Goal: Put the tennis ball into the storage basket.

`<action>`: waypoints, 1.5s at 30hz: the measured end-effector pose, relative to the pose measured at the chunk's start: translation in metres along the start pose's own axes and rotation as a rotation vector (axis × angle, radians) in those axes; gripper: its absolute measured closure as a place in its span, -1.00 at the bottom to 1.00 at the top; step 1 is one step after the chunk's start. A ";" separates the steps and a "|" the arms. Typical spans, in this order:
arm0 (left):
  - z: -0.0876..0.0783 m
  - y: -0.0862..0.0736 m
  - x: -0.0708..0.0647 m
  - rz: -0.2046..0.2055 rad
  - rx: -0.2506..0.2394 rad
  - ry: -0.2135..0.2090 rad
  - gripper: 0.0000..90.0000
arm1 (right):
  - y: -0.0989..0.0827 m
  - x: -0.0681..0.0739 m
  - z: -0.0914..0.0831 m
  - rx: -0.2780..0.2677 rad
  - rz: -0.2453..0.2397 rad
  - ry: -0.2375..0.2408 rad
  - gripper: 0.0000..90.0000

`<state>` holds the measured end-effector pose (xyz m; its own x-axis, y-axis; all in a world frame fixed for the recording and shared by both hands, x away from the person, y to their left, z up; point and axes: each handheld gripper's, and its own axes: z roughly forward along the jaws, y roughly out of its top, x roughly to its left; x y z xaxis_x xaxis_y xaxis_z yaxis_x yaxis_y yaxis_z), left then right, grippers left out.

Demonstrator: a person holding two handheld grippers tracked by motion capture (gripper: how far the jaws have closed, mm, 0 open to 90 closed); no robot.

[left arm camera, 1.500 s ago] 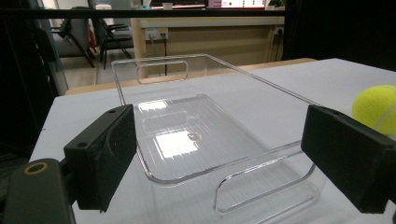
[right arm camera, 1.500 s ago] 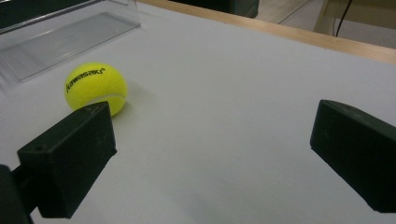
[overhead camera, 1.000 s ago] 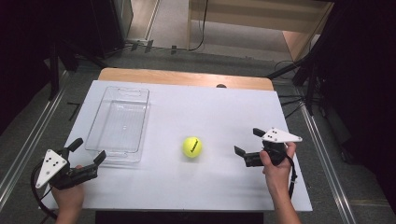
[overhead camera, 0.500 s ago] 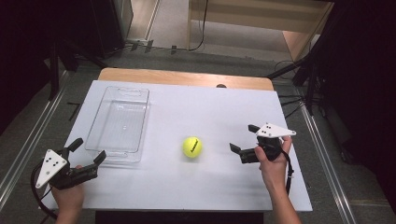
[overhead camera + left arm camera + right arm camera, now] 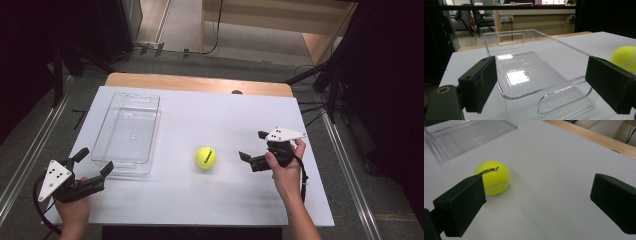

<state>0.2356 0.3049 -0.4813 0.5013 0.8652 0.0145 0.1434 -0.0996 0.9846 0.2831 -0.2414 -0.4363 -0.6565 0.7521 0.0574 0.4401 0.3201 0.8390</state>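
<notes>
I logged the ball (image 5: 205,157) lying near the middle of the desk (image 5: 225,115), toward its front edge. My right gripper (image 5: 252,148) hovered just beside it, jaws spread and empty. My left gripper (image 5: 93,161) sat at the front left corner, jaws released, facing the clear tray (image 5: 128,132).

On the table (image 5: 210,210) we find the ball (image 5: 205,157) near the middle, with the tray (image 5: 127,132) well to its left. Our left gripper (image 5: 93,161) sits just before the tray's near end, and our right gripper (image 5: 254,146) lies right of the ball, near it.
</notes>
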 end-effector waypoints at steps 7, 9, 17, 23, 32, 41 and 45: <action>0.000 0.000 0.000 -0.003 -0.002 -0.001 -0.75 | 0.006 0.002 0.009 0.019 -0.006 0.010 -1.00; 0.000 0.000 0.000 -0.003 -0.002 -0.001 -0.75 | 0.008 0.002 0.010 0.024 -0.011 0.011 -1.00; 0.000 0.000 0.000 -0.003 -0.003 -0.002 -0.75 | 0.013 0.005 0.018 0.047 -0.017 0.029 -1.00; 0.000 0.000 0.000 -0.001 -0.001 -0.001 -0.75 | 0.017 0.007 0.024 0.059 -0.032 0.035 -1.00; 0.000 0.000 0.000 -0.001 -0.002 -0.001 -0.75 | 0.022 0.011 0.032 0.075 -0.048 0.043 -1.00; 0.000 0.000 0.000 -0.003 -0.004 -0.004 -0.75 | 0.028 0.017 0.046 0.098 -0.062 0.077 -1.00; 0.000 0.000 0.000 -0.002 -0.003 -0.005 -0.75 | 0.030 0.020 0.051 0.111 -0.069 0.089 -1.00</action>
<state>0.2357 0.3049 -0.4812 0.5055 0.8628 0.0117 0.1421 -0.0967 0.9851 0.3151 -0.1873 -0.4376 -0.7367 0.6741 0.0537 0.4544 0.4346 0.7776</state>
